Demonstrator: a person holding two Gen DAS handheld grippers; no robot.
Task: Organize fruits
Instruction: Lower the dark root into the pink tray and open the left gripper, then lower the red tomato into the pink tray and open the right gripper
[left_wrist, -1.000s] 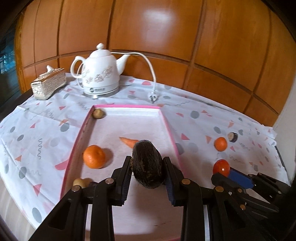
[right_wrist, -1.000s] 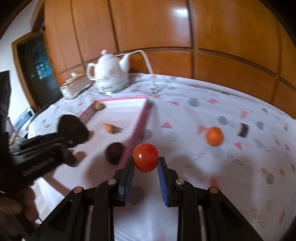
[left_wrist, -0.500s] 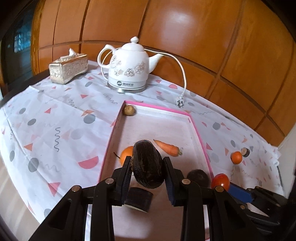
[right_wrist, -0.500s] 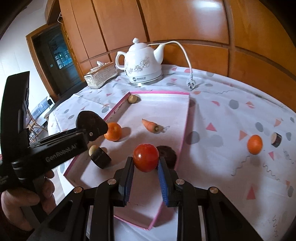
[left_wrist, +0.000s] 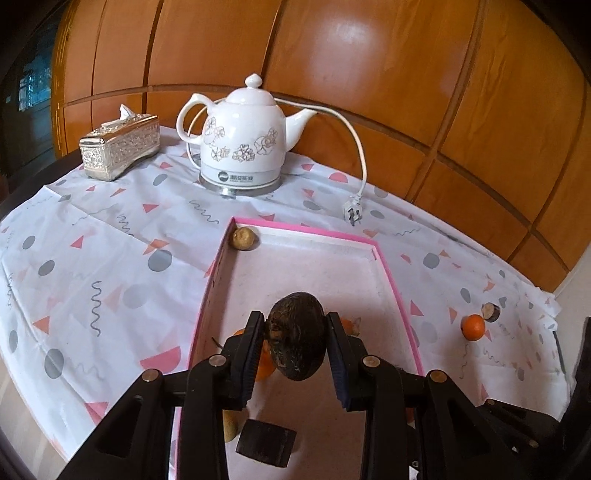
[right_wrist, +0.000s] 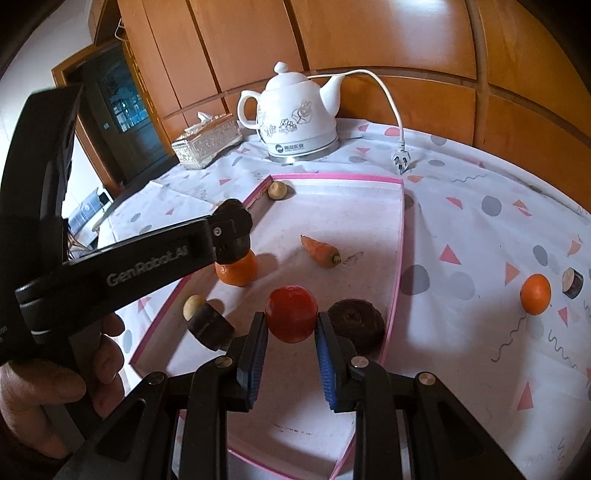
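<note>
Left gripper (left_wrist: 295, 347) is pinching a dark, rough-skinned fruit (left_wrist: 297, 338) between its pads, holding it above the pink-rimmed tray (left_wrist: 388, 273), over the tray's left half; right gripper (right_wrist: 291, 328) has its blue pads pressed onto a red tomato (right_wrist: 291, 314), carried over the near part of the same tray; from the right wrist view the left gripper (right_wrist: 232, 236) comes in from the left with a hand (right_wrist: 55, 384) wrapped around its handle, the dark fruit sitting right above an orange (right_wrist: 236, 271) by the tray's left rim.

Inside the tray: a small tan round fruit (left_wrist: 243, 238) tucked in the far left corner; a carrot (right_wrist: 319, 251) lying near the middle, tip toward the far left; a dark brown round piece (right_wrist: 356, 325) near the right rim, just beside the tomato; a dark cut chunk (right_wrist: 210, 326) near the left rim at the near end, touching a pale little fruit (right_wrist: 192, 305).

Out on the patterned tablecloth (right_wrist: 480, 240), well right of the tray, a second orange (right_wrist: 535, 293) rests just beside a small sliced piece (right_wrist: 571, 282) with a dark skin; at the far edge stands a white kettle (left_wrist: 243, 147), its cord and plug (left_wrist: 351, 214) trailing toward the tray's far rim; a silver tissue box (left_wrist: 120, 146) sits at the far left corner.
</note>
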